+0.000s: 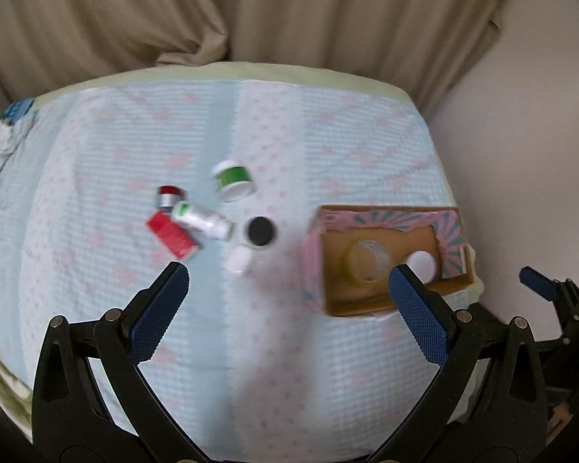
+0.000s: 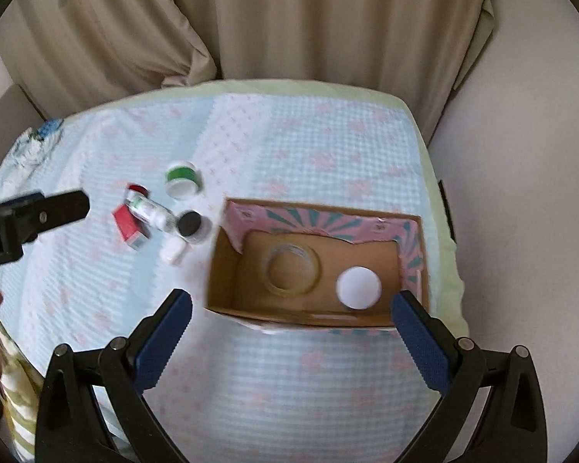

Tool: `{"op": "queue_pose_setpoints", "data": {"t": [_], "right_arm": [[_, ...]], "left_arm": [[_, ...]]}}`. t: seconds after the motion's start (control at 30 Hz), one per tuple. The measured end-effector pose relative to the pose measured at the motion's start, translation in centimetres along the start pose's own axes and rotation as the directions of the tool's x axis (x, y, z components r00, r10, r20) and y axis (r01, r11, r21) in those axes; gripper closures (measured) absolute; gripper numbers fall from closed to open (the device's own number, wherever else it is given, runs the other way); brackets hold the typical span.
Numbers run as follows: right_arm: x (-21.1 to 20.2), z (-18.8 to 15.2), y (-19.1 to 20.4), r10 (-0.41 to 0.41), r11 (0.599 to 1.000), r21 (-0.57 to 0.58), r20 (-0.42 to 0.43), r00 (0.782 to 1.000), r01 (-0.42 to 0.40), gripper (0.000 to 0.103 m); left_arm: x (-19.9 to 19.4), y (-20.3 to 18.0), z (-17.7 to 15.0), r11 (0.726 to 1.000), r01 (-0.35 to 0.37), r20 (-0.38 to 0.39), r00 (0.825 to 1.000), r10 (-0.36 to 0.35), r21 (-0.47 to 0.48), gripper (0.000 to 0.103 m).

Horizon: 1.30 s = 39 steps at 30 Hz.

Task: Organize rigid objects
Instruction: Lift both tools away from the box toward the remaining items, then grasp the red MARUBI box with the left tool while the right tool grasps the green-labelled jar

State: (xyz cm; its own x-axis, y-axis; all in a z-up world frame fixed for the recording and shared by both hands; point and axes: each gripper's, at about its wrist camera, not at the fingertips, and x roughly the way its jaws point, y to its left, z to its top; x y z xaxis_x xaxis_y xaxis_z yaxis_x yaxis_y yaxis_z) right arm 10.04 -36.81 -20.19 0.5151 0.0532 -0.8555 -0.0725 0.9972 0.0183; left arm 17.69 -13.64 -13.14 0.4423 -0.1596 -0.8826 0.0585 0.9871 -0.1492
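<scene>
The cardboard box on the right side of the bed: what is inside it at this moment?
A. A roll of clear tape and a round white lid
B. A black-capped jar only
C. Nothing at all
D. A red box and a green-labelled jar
A: in the right wrist view the cardboard box holds a roll of clear tape and a round white lid side by side on its floor.

Each black plastic two-finger gripper, left gripper (image 1: 289, 281) and right gripper (image 2: 291, 308), carries textured blue pads (image 1: 160, 318) and round silver pivot screws (image 1: 112, 313).
</scene>
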Motion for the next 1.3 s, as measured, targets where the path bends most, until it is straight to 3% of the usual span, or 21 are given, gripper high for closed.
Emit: {"op": "queue_pose_setpoints", "data": {"t": [0.27,0.4,0.57,0.8,1.0,1.3], "right_arm": [[-0.6,2.7,7.5,0.013,0.997,0.072,0.037,0.999,-0.016,0.0],[0.5,4.2,10.9,0.021,0.992,0.126,0.038,0.999,-0.026,0.0],[3.9,6.3,14.7,0.039,0.988,0.15,0.011,0.999,-0.04,0.0],[9.5,9.7,17.6,0.064,0.991,0.121,-0.054,0.997,-0.057,0.0],[15.5,13.4,18.8,0.066,0.997,0.035,-0.122,0.99,-0.062,0.0],[25.1,17.5,19.5,0.059,0.994,-0.082,-0.219,0.974,-0.079,0.0]], "left_arm": [[-0.1,10.8,0.9,0.999,-0.047,-0.016,0.999,0.047,-0.001,0.0],[2.0,15.7,1.7,0.999,-0.026,-0.099,0.995,0.021,-0.048,0.0],[5.3,20.7,2.3,0.991,-0.028,-0.131,0.991,0.012,-0.129,0.0],[11.3,22.9,2.9,0.977,-0.059,-0.208,0.978,0.016,-0.203,0.0],[17.7,23.0,3.2,0.953,-0.084,-0.305,0.952,-0.01,-0.292,0.0],[27.0,23.3,1.9,0.902,-0.166,-0.447,0.894,-0.033,-0.399,0.007]]}}
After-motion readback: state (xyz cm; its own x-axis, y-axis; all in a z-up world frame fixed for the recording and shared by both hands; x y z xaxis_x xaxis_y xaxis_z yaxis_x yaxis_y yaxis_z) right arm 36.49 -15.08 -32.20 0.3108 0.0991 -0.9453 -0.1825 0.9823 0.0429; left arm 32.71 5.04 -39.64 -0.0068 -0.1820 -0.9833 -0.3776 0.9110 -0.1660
